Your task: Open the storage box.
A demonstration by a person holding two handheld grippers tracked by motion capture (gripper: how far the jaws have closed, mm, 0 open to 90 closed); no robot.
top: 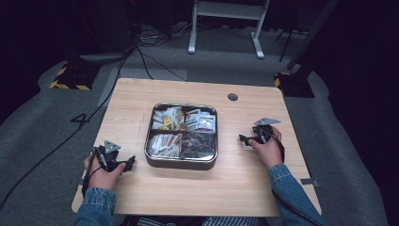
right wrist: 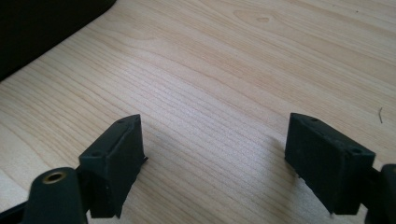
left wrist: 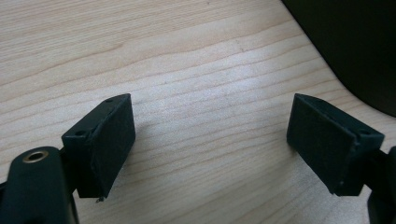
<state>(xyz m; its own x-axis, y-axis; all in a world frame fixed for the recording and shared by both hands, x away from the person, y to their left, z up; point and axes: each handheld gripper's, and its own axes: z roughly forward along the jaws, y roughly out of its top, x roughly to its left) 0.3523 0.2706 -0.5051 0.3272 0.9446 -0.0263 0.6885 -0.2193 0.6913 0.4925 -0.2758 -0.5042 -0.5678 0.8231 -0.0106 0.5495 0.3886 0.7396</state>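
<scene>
Black jaws on my left gripper (top: pixel 129 162) and right gripper (top: pixel 243 139) gape wide, holding nothing; both hands rest beside the tray (top: pixel 181 162).

A four-compartment metal tray (top: pixel 181 162) sits mid-table (top: pixel 235 183), with the left gripper (top: pixel 128 163) and right gripper (top: pixel 243 139) resting on the wood at either side, both pointing toward it.

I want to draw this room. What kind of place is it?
Probably a lab or workshop for recording: a light wooden table on grey carpet, black cables trailing across the floor, and yellow-and-black striped stand feet.
</scene>
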